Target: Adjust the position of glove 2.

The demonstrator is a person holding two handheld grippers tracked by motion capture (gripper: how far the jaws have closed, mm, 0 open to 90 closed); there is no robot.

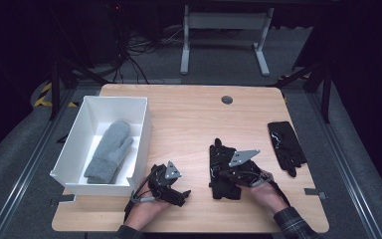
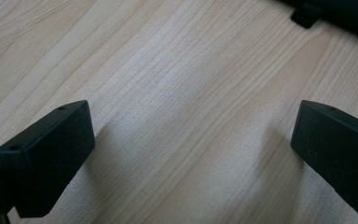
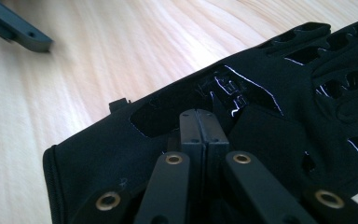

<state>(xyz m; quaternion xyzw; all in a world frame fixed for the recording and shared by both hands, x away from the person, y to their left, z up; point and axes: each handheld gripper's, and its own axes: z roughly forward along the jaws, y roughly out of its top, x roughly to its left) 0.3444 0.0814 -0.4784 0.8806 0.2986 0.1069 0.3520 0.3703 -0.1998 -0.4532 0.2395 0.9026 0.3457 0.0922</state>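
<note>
Right gripper pinching a black glove, left gripper spread over bare wood

Our right gripper (image 3: 198,122) has its jaws pressed together on the back of the near black glove (image 1: 224,169), seemingly to lift it; our left gripper (image 2: 193,140) waits spread. A second black glove (image 1: 285,144) lies near the surface's (image 1: 189,114) right edge; the white box (image 1: 77,134) holding a grey mitten (image 1: 109,152) overhangs the left, open wood between.

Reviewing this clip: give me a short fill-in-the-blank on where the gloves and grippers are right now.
1. The grey mitten lies inside the white ____.
2. The right gripper has its fingers ____ over a black glove.
3. The left gripper is ____, above bare table.
4. The second black glove lies near the table's ____ edge.

Answers: box; shut; open; right
</note>
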